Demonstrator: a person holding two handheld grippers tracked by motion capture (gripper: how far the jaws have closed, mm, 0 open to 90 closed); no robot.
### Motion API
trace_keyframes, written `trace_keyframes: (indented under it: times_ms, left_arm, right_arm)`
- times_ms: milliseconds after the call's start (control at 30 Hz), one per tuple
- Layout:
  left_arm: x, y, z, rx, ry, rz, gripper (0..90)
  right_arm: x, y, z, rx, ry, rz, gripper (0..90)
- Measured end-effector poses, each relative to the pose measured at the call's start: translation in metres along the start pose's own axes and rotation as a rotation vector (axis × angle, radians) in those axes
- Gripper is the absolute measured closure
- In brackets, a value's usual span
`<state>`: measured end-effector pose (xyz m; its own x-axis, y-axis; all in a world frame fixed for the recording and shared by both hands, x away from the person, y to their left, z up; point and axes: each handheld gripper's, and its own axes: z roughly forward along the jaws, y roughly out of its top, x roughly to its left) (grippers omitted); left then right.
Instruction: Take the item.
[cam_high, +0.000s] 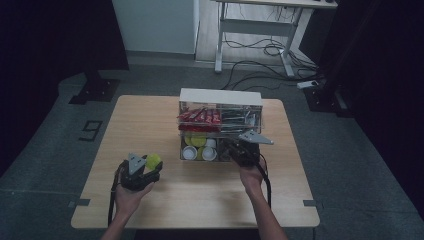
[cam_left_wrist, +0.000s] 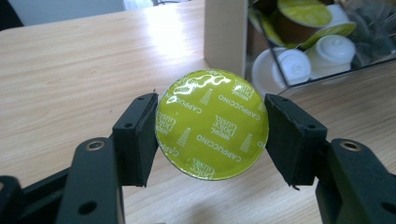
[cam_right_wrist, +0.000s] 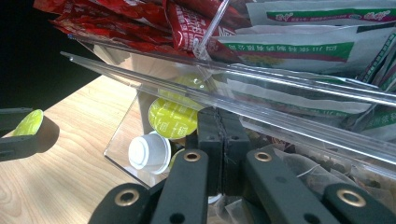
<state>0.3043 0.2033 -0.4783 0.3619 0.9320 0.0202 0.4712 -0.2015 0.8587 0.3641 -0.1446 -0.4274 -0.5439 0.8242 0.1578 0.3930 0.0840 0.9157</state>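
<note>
high view: a pale wooden table (cam_high: 195, 200) stands on a grey floor in a dim room, with a white desk frame (cam_high: 255, 30) and loose cables (cam_high: 265, 70) behind it. at the table's far middle sits a clear acrylic organizer (cam_high: 220, 125) with a white top; red sachets (cam_high: 200, 118) fill its upper left tray, and capsules lie in the lower left bin. the left hand (cam_high: 129, 197) reaches in from the bottom edge and holds the left gripper (cam_high: 150, 165) low over the table, left of the organizer, with a green capsule (cam_high: 153, 160) at its tip. the right hand (cam_high: 251, 176) holds the right gripper (cam_high: 235, 149) pushed into the organizer's lower right compartment.

left gripper view: the two black jaws clamp the capsule by its rim, its glossy green foil lid facing the camera and printed "cappuccino". behind, the organizer's open bin shows white capsules (cam_left_wrist: 292, 65) and green-lidded ones (cam_left_wrist: 303, 11).

right gripper view: the jaws are pressed together with nothing visible between them, under the sloping clear tray edge. green-and-white packets (cam_right_wrist: 308, 46) fill the upper right, tea bags (cam_right_wrist: 299, 172) lie beside the jaws, and a white capsule (cam_right_wrist: 148, 151) and a green one (cam_right_wrist: 173, 117) sit to the left. the other gripper's capsule shows at far left.
</note>
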Motion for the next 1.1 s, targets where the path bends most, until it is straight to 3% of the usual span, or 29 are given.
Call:
trace_keyframes:
  times_ms: [567,1100]
  left_arm:
    - [0.027,-0.027,0.000,0.061,0.038,-0.047,38.2]
    - [0.041,-0.051,0.016,0.165,0.054,-0.086,38.1]
  right_arm:
    - [-0.001,-0.001,-0.001,-0.004,-0.005,0.001,88.2]
    - [-0.002,-0.002,-0.001,-0.006,-0.005,0.004,88.2]
